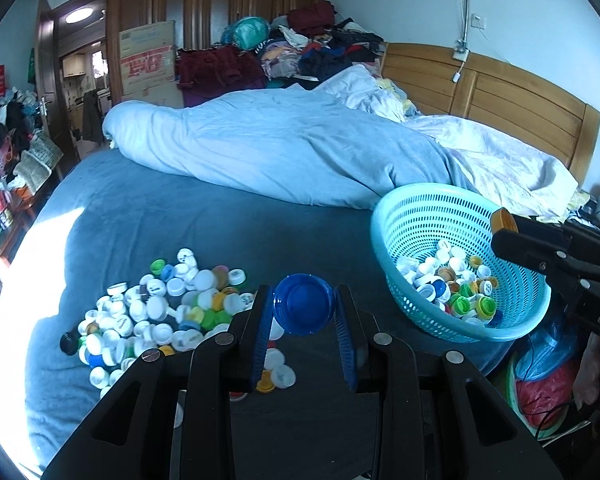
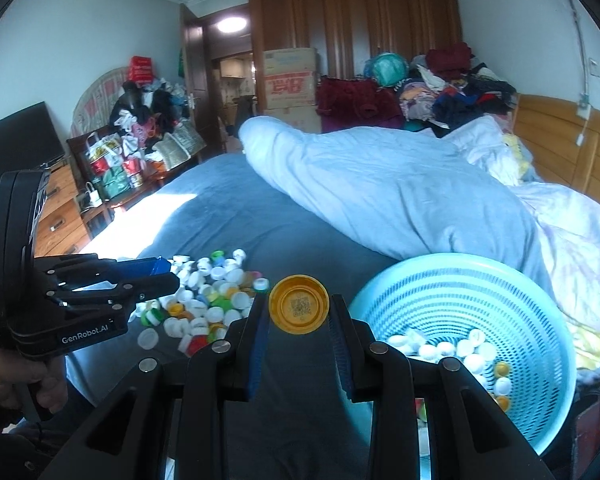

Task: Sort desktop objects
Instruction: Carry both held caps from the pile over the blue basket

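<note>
My left gripper is shut on a blue bottle cap, held above the bed between the cap pile and the basket. My right gripper is shut on a yellow bottle cap with a printed code inside. A pile of loose caps, mostly white with green, yellow and blue ones, lies on the blue bedsheet at the left. A light blue perforated basket with several caps in it stands at the right. The right gripper with its yellow cap shows over the basket's rim in the left wrist view.
A rolled blue duvet lies across the bed behind the pile and basket. Clothes are heaped at the far side against a wooden wardrobe. A wooden headboard stands at the right. A hand holds the left gripper's handle.
</note>
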`<state>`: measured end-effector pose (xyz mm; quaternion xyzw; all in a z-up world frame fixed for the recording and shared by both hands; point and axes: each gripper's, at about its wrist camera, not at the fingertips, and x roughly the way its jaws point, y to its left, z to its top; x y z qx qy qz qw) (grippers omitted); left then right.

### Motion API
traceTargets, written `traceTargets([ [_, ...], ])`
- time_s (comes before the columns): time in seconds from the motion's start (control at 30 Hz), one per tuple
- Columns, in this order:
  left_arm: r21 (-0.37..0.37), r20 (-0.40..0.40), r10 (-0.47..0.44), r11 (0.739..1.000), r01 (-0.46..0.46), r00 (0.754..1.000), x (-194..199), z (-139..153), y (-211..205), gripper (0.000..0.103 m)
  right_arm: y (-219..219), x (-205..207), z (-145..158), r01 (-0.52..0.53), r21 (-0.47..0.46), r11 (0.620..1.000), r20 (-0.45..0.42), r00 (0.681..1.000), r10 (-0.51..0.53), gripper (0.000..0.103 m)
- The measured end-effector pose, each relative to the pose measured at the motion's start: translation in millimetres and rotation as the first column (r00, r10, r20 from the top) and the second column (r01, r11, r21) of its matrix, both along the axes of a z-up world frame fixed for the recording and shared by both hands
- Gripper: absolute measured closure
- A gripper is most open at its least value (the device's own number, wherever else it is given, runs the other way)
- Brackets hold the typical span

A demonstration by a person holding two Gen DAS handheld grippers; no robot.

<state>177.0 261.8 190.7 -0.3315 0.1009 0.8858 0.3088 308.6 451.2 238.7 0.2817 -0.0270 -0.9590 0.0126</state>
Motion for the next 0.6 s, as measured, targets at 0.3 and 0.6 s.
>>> traceTargets([
  [0.3, -0.035, 0.011, -0.070, 0.997, 0.070, 0.997, -2.1, -2.9, 47.6, 0.077, 44.2, 7.5, -8.7, 0.080, -0.009, 0.997, 0.028, 0.996, -0.080, 0.070],
  [0.6, -0.086, 0.030, -0.174, 0.981, 0.176, 0.984, -2.0, -6.2, 114.9, 0.077, 91.5, 14.3, -19.5, 0.174, -0.024, 0.984, 0.062, 0.983, -0.173, 0.070],
])
